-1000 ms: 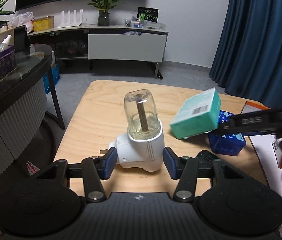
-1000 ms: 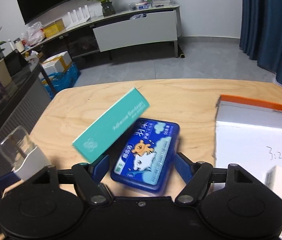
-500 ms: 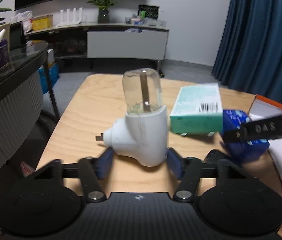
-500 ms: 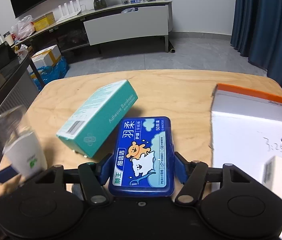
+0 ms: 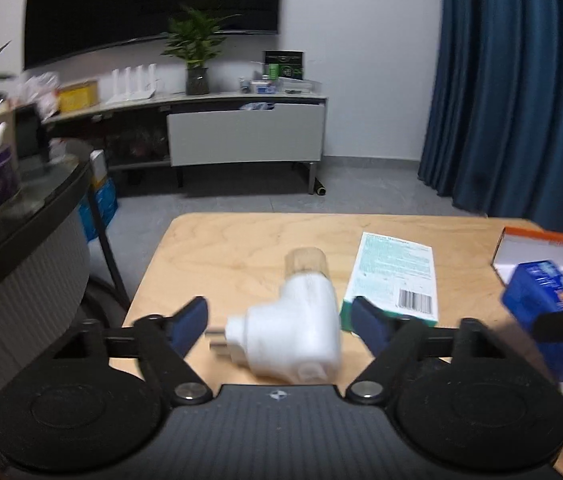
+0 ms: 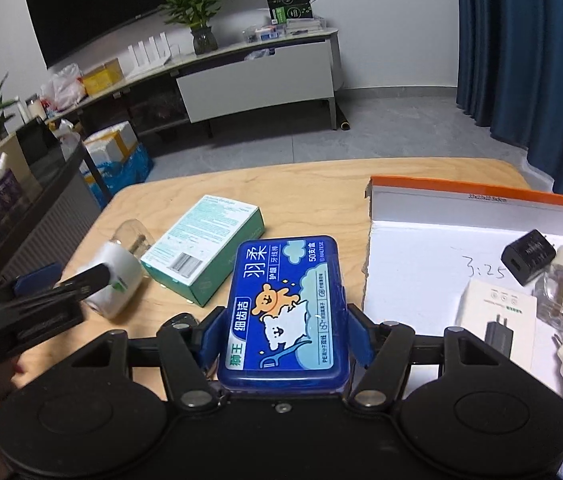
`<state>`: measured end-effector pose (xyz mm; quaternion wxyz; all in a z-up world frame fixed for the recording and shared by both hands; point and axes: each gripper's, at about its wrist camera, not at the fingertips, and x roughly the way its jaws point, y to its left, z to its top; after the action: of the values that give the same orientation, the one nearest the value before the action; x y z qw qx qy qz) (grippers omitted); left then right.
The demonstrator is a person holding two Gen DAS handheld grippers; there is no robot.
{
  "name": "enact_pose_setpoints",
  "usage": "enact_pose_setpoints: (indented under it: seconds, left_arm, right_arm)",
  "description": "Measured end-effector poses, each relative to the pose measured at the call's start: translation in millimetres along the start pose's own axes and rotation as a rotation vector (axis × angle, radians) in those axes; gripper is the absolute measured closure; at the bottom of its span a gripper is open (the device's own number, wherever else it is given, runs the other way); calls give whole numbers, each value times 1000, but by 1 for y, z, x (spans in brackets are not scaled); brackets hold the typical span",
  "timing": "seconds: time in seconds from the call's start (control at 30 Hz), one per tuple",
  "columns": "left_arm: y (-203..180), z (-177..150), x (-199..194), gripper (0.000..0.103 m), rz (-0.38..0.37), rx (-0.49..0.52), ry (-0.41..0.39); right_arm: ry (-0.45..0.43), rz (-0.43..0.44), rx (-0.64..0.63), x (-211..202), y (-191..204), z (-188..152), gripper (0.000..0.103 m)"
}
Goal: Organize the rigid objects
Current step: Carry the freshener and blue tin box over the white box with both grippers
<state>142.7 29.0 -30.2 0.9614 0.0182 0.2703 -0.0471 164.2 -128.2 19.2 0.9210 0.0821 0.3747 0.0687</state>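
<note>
Right now the right gripper is carrying the flat blue plastic floss-pick case with the cartoon bear on its lid, its jaws pinching the case across its short width, one blue pad on each long edge. The case's long axis is running straight out ahead of the jaws, away from the hand, and the case is hanging above the pale wooden desk.

What the coming move is turning on, as I judge it, is the shallow white cardboard box with the orange rim: it is lying just to the right of the held case, its near-left wall close beside the right-hand pad. A black charger cube, a white carton and a clear-capped plug are already sitting in it, while the left half of its floor is bare, so a short sideways carry to the right looks like all that is needed.

The left gripper is standing with its jaws spread wide; they have just been opening. The white plug-in diffuser with a clear dome cap is lying on its side on the desk between them, touched by neither pad, its dome pointing away from the hand. The teal rectangular carton is lying flat just beside it.
</note>
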Motion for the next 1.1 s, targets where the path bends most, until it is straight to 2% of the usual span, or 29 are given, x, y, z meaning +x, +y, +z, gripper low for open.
enact_pose_setpoints:
  seconds: [0.03,0.07,0.17,0.2,0.23,0.3,0.33,0.4,0.53,0.67,0.9,1.1]
  left_arm:
    - [-1,3,7,10,-8,32,7]
    - [-3,4,13,8,-22,68,15]
    - [-9,4,34,8,-61,183,55]
    - [-12,3,40,13,-85,221,78]
    - [-14,2,46,27,-113,249,105]
    - [-18,0,55,37,-119,287,136]
    - [-17,1,56,43,-133,277,140]
    - [-12,1,56,43,-135,243,164]
    - [-6,-10,37,44,-126,184,163]
    - [-8,-8,-3,44,-137,106,116]
    - [-66,9,-66,45,-203,100,16]
    - [-123,13,-88,45,-306,73,7]
  right_arm:
    - [-2,9,9,-3,-1,0,28]
    - [-5,13,16,-5,-3,-2,28]
    - [-14,20,36,-11,-9,-3,28]
    - [-15,22,43,-12,-11,-3,28]
    - [-17,24,51,-13,-14,-3,28]
    - [-23,23,63,-15,-15,-3,28]
    - [-25,24,70,-16,-16,-4,28]
    - [-35,25,81,-20,-18,-4,28]
    - [-61,22,99,-32,-26,-5,28]
    - [-94,4,86,-47,-30,-10,28]
    - [-156,-39,94,-85,-52,-21,28]
    - [-232,-107,113,-132,-80,-36,28]
